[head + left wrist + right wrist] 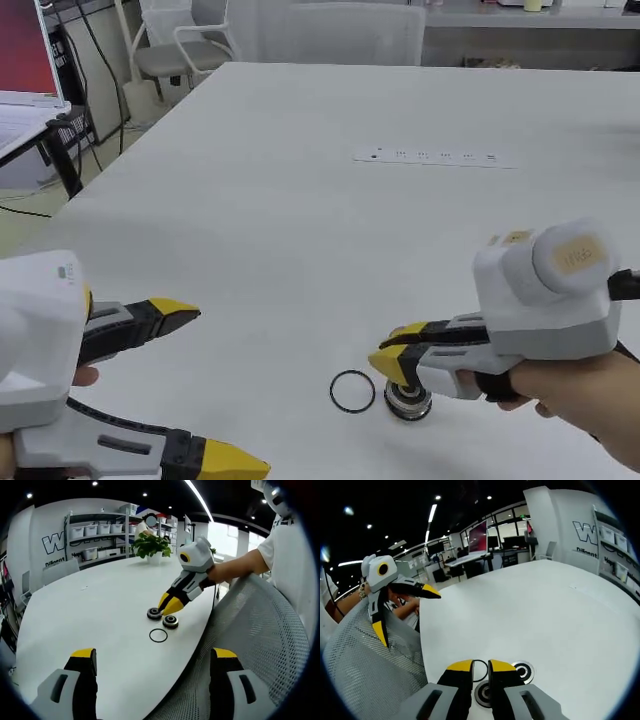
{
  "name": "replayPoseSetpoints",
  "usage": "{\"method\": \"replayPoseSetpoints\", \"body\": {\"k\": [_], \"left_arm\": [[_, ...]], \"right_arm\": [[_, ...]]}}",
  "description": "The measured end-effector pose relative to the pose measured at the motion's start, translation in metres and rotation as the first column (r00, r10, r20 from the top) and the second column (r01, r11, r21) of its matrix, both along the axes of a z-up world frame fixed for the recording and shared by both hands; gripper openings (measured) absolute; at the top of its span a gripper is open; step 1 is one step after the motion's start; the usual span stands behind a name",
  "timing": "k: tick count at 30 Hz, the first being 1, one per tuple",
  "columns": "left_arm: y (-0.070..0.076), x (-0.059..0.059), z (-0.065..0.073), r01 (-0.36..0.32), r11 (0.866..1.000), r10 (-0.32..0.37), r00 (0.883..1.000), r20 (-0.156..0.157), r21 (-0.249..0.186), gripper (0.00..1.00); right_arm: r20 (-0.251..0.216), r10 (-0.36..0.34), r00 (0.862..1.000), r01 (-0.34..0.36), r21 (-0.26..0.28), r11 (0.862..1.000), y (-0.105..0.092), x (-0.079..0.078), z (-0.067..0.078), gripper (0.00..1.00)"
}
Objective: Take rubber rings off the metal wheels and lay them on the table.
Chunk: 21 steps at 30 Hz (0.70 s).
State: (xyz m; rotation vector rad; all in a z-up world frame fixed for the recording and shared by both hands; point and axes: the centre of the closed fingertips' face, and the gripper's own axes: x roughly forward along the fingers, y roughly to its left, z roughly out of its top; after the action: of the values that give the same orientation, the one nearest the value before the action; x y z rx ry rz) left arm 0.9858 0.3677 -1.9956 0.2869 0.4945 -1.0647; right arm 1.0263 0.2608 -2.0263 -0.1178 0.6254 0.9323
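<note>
Left tool (207, 388): nearest, at the near edge of the tabletop (300, 230). Jaws spread wide, nothing held, well apart from the work.

Ring (352, 391): one black ring, laid flat on the tabletop just beside the wheels, touched by neither tool.

Right tool (388, 358): jaws drawn all but closed, nothing seen between them. Tips held low over a wheel (408, 401).

Second wheel (154, 613): set just beside the first. Whether a ring is left on either cannot be told.

Socket strip (435, 157): farther up the tabletop, well apart.

Risk: neither wheel is steadied, so a wheel is likely to be lifted or dragged along with its ring when pulled. Both are set near the edge, and a roll to the floor is judged possible. The laid ring, being so close, may be swept aside by the tips.

Views: two wheels are told apart in the left gripper view, along with their nearness to the edge, where the head view gives one beneath the right tool. The narrow gap between the right jaws is made plain in the right gripper view.
</note>
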Motion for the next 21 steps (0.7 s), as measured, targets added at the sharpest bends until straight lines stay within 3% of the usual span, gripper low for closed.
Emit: {"method": "replayPoseSetpoints", "body": {"k": [13, 17, 21], "left_arm": [[-0.003, -0.001, 0.004, 0.009, 1.0, -0.009, 1.0, 0.002, -0.027, 0.92], [-0.006, -0.001, 0.01, 0.011, 0.997, -0.011, 1.0, 0.0, -0.074, 0.92], [-0.01, -0.001, 0.019, 0.025, 0.993, -0.023, 1.0, 0.021, -0.112, 0.93]], "right_arm": [[0.075, -0.02, 0.997, 0.02, 0.005, 1.0, -0.027, 0.007, 0.021, 0.09], [0.082, -0.013, 0.997, 0.012, 0.018, 1.0, -0.036, 0.006, 0.022, 0.08], [0.06, -0.027, 0.998, 0.025, 0.037, 0.999, -0.045, 0.006, 0.02, 0.09]]}}
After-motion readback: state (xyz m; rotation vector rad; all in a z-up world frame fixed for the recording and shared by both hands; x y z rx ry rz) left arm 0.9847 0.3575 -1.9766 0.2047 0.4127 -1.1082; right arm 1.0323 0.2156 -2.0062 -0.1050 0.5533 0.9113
